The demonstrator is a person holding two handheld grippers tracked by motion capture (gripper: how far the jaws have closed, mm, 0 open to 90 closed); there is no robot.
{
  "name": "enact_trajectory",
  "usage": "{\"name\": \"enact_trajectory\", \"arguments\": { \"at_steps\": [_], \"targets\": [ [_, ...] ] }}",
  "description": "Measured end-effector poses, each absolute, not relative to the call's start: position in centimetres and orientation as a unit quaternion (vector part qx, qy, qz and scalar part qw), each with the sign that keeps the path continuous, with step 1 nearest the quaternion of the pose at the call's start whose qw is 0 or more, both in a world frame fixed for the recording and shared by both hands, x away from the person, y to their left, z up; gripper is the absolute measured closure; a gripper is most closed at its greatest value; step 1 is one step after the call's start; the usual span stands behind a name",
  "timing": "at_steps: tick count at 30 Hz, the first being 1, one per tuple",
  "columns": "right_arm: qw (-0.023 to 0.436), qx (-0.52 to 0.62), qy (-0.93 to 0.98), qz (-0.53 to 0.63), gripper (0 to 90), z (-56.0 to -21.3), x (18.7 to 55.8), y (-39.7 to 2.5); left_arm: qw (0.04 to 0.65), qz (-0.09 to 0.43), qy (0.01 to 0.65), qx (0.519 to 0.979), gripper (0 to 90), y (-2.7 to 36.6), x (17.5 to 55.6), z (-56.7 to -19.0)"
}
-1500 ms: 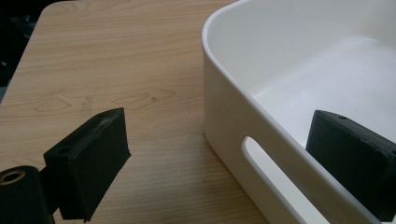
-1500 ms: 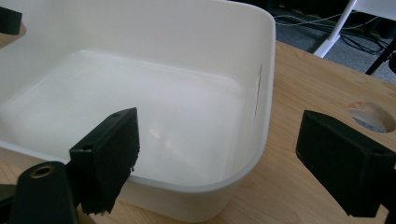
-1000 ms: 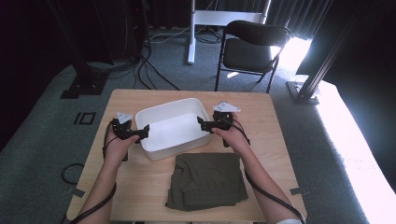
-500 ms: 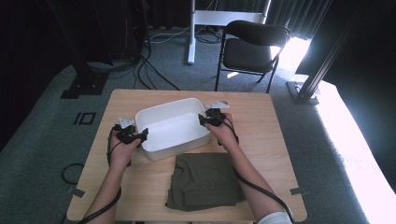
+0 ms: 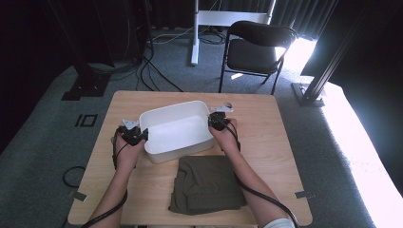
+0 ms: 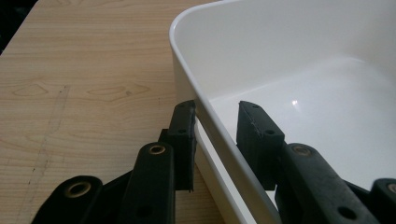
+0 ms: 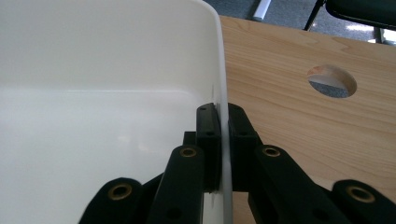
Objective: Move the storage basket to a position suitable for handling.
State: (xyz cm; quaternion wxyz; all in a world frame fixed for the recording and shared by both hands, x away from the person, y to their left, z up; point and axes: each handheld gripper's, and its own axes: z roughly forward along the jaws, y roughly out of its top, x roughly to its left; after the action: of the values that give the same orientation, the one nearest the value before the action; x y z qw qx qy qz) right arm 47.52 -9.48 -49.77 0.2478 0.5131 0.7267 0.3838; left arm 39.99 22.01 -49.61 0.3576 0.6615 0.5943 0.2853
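White plastic tub (image 5: 177, 129) is sitting mid-table (image 5: 280, 142), just behind the folded olive cloth (image 5: 207, 184). Right gripper (image 7: 218, 122) is clamping the tub's right wall, 2 jaws pressing it. Left gripper (image 6: 215, 122) is straddling the left rim (jaws apart, only the outer one touching).

- The high view looks forward and down from above the person's side onto the whole table (image 5: 285, 142).
- Each gripper view sits very close, facing along its jaws.
- All three share the white tub's (image 5: 177, 129) rim.
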Motion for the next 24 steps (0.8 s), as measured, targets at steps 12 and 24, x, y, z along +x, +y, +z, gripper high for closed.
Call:
{"name": "enact_trajectory", "arguments": {
  "at_steps": [12,24],
  "targets": [
    [0.255,0.523,0.718,0.382,86.3,-49.8,47.3,-10.9,0.357,0.280,0.587,0.671,70.7,20.7,40.9,-49.6],
    [0.257,0.545,0.702,0.379,86.6,-49.8,47.4,-13.6,0.359,0.271,0.576,0.683,71.6,18.3,42.6,-49.5]
  ]
}}
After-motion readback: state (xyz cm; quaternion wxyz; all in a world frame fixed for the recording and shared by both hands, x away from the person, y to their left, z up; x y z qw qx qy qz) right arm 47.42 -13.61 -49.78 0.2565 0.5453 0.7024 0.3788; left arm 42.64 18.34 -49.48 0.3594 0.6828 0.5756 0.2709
